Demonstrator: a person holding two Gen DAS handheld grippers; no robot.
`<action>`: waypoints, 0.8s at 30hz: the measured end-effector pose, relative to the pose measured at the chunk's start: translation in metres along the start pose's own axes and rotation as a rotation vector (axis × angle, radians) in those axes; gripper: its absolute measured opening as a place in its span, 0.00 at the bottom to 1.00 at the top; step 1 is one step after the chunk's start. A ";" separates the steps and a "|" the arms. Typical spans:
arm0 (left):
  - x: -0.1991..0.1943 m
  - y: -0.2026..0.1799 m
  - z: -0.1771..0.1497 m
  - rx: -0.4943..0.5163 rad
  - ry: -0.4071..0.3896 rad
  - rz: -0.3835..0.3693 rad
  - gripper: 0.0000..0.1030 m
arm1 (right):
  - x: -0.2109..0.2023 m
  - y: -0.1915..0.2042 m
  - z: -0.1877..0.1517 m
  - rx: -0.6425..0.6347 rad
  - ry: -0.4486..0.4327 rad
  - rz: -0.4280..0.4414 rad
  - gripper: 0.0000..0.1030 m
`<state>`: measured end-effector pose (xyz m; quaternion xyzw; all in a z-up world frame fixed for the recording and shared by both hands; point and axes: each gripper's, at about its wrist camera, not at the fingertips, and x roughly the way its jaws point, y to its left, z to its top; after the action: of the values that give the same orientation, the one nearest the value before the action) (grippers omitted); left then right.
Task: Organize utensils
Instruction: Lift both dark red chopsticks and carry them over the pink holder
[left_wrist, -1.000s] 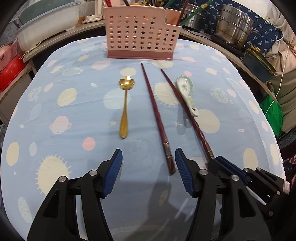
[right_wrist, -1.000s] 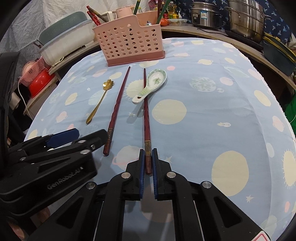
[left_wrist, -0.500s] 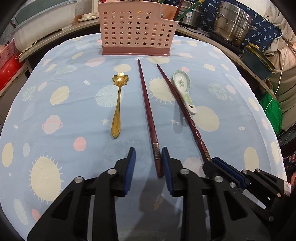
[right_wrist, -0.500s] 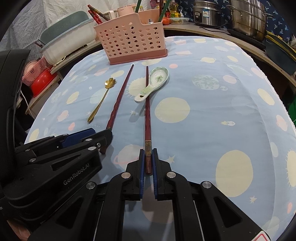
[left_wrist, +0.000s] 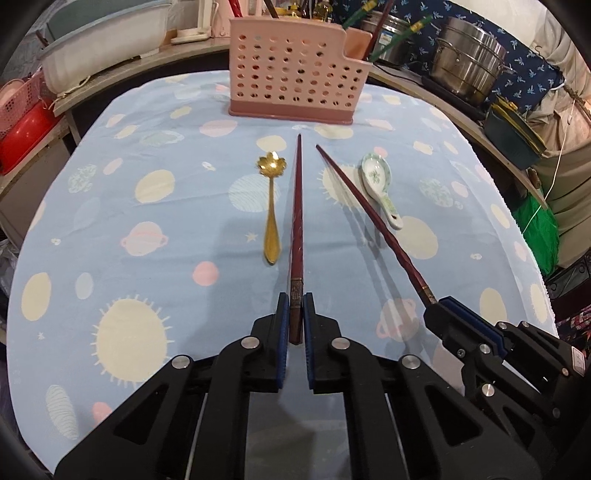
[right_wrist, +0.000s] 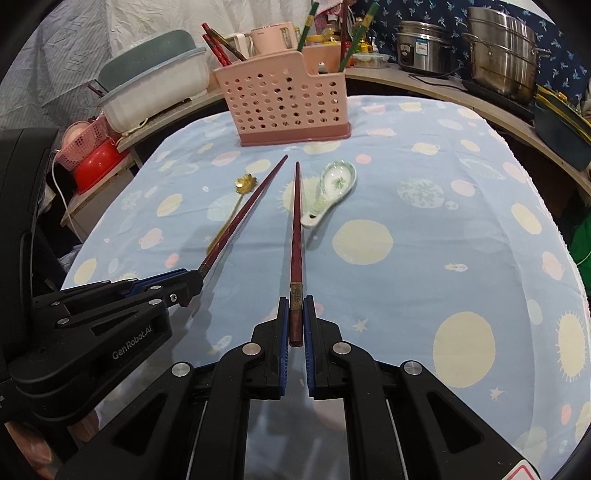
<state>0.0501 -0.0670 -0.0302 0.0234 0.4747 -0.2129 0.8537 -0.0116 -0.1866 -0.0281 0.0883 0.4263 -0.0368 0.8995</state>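
Note:
Two dark red chopsticks point toward the pink perforated utensil holder (left_wrist: 295, 88) at the table's far side. My left gripper (left_wrist: 295, 299) is closing its jaws, and the pads press on the thick end of the left chopstick (left_wrist: 297, 206). My right gripper (right_wrist: 295, 301) is shut on the thick end of the right chopstick (right_wrist: 296, 229). Both sticks hang a little above the cloth. A gold flower-bowl spoon (left_wrist: 272, 206) lies left of them, and a white ceramic spoon (left_wrist: 378, 184) lies to the right. The right wrist view shows the left gripper (right_wrist: 192, 280) at lower left.
A light blue planet-print cloth (left_wrist: 147, 258) covers the table. Behind the holder (right_wrist: 288, 103) a counter carries a white basin (right_wrist: 155, 88), steel pots (right_wrist: 506, 51) and a cup of chopsticks. A red bowl (right_wrist: 99, 158) sits low at the left. The table drops off on both sides.
The left jaws went from wide open to closed around the left chopstick's thick end. Both chopsticks have risen slightly off the cloth. The right gripper stayed shut on its chopstick.

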 end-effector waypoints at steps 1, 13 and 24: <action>-0.004 0.001 0.001 0.001 -0.007 0.003 0.07 | -0.004 0.001 0.001 -0.002 -0.009 0.003 0.07; -0.067 0.004 0.028 0.005 -0.130 -0.002 0.07 | -0.061 0.013 0.035 -0.014 -0.138 0.037 0.07; -0.119 -0.002 0.079 0.033 -0.248 -0.015 0.07 | -0.105 0.010 0.086 0.000 -0.258 0.056 0.07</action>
<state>0.0582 -0.0469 0.1112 0.0074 0.3619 -0.2286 0.9037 -0.0117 -0.1940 0.1076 0.0946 0.3045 -0.0225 0.9475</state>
